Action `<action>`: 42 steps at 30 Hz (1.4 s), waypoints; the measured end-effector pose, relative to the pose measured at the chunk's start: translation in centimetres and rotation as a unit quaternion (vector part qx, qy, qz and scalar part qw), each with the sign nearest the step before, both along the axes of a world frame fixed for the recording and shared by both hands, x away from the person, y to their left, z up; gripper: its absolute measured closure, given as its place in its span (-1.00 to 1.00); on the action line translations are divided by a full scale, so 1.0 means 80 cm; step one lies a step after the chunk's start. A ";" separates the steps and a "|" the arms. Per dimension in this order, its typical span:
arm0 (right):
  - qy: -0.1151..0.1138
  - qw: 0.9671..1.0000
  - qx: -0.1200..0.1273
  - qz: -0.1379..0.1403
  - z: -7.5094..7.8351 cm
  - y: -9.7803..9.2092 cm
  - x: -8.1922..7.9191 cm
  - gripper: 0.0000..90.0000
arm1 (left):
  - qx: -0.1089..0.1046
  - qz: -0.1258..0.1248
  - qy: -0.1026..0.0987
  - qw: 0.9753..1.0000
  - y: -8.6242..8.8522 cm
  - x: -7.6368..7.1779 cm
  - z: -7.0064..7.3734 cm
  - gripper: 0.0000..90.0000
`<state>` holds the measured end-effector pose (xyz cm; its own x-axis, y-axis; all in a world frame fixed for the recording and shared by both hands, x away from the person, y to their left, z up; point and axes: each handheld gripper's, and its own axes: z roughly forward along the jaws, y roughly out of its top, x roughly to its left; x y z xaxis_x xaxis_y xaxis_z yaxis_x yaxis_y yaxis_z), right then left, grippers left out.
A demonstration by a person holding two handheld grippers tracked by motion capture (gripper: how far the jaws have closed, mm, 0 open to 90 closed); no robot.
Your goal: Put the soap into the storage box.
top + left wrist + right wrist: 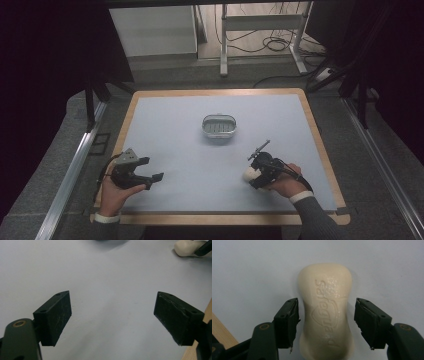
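A cream bar of soap [325, 312] with raised lettering lies flat on the pale blue mat. My right gripper [326, 323] straddles its waist, jaws open with a small gap on each side. In the high view this gripper [256, 170] sits at the front right with the soap [250, 173] under its tips. My left gripper [150, 170] rests at the front left, open, with nothing between its jaws. Its own view shows the gripper [112, 317] spread wide over bare mat and the soap [187, 248] far off at the top right.
An oval metal soap dish [218, 126] stands in the middle of the mat [200, 160]. A wooden table rim [215, 219] borders the mat. Beyond the table are a desk frame and cables on the floor.
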<state>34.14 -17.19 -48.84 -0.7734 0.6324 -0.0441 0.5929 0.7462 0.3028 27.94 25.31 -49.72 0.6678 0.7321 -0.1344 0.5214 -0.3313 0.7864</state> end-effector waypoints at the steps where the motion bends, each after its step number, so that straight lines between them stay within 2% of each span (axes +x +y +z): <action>1: 0.002 1.000 -0.003 -0.002 -0.001 0.001 0.000 -0.14 | 0.000 0.000 0.000 1.000 0.000 0.000 0.000 -0.66; 7: 0.013 1.000 -0.009 -0.004 -0.004 0.002 0.002 0.09 | 0.000 0.000 -0.001 1.000 0.000 0.000 0.000 -0.66; 13: 0.015 1.000 -0.018 0.002 -0.002 0.004 0.003 0.10 | 0.000 0.002 0.000 1.000 0.000 0.000 -0.001 -0.66; 18: 0.006 1.000 -0.005 0.005 0.010 0.000 0.007 0.10 | 0.000 0.002 -0.001 1.000 0.002 0.001 -0.001 -0.66; 21: 0.003 1.000 -0.010 0.005 0.015 0.000 0.008 0.10 | -0.001 0.003 -0.001 1.000 0.003 0.001 0.000 -0.66; 27: -0.002 1.000 -0.002 0.006 0.027 -0.002 0.012 0.10 | -0.002 0.003 -0.001 1.000 0.004 0.000 0.000 -0.66; 42: -0.015 1.000 0.001 0.018 0.045 0.006 0.025 0.10 | -0.003 0.005 0.000 1.000 0.005 0.001 0.000 -0.66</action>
